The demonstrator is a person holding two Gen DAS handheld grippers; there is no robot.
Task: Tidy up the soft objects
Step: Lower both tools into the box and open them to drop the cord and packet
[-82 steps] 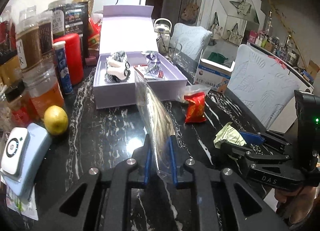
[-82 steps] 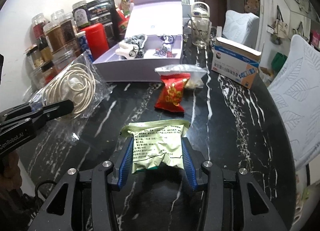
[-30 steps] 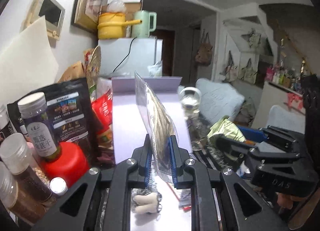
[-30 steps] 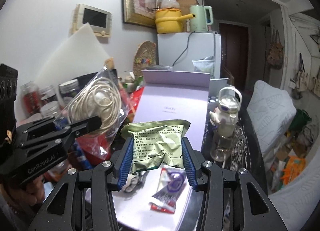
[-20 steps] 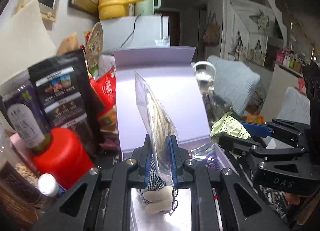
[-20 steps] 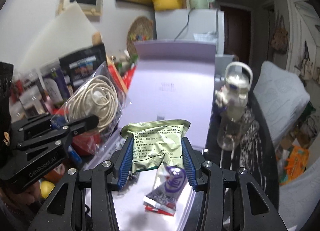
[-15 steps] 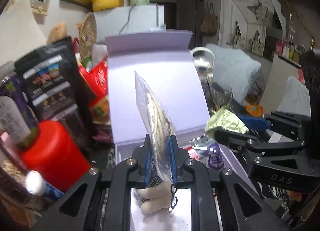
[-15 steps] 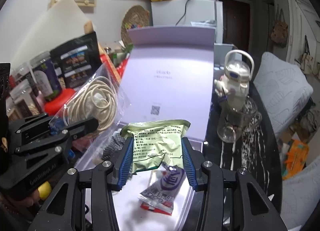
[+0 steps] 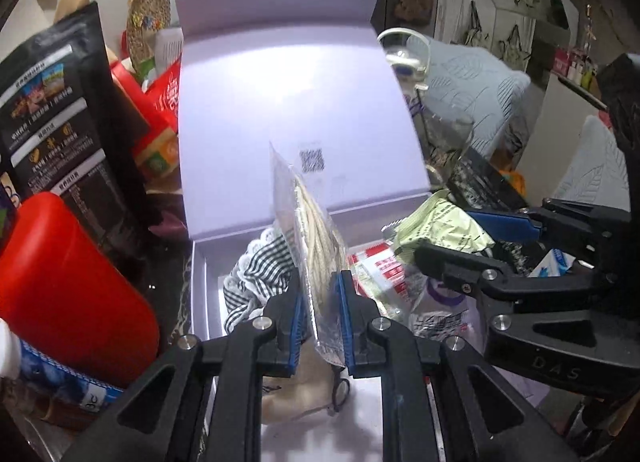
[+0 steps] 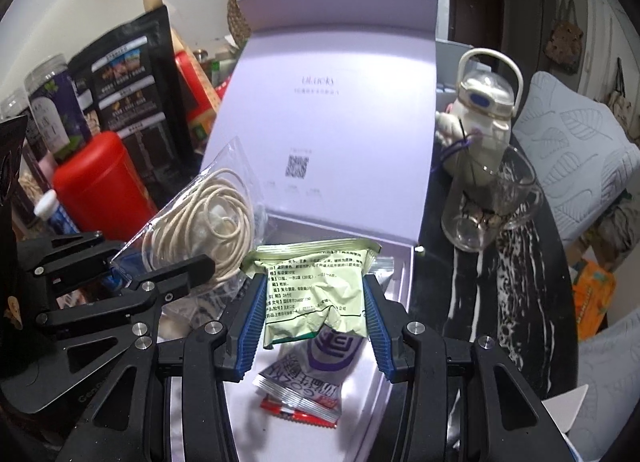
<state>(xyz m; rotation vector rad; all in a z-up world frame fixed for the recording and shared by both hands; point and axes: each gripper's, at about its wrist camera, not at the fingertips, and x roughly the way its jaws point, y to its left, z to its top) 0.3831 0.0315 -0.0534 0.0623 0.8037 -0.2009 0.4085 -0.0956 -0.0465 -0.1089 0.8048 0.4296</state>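
- Two handheld grippers hover side by side over an open lavender box [image 10: 404,262], whose lid stands upright behind it. Judging by the task, both are positioned to drop soft packets into it.
- The left gripper [image 9: 322,316] is clamped on the lower edge of a clear plastic bag of coiled cream cord [image 9: 316,229]. The bag stands edge-on between its blue pads, upright and above the box's left part. In the right wrist view the same bag of cord [image 10: 208,221] shows its flat face — a loose coil inside clear film.
- The right gripper [image 10: 316,318] grips a pale green snack packet [image 10: 316,290] by its two sides, printed face up, held above the box's right part. Holding it flat probably lets it land flat when let go.
- Already lying in the box: a black-and-white checked cloth item [image 9: 256,278] on the left, and a purple-and-white sachet [image 10: 316,378] with a red-edged packet beneath it on the right.
- Around the box are a red canister [image 10: 100,185], a black printed pouch [image 10: 128,89], and a glass cup [image 10: 492,205] in front of a white kettle-shaped bottle — the box is hemmed in, so the approach is from the front and above.
- Hard to make out: a cream-coloured soft thing under the left gripper is mostly hidden by its fingers. The box's near edge is cut off. The small print on the packets is unreadable.
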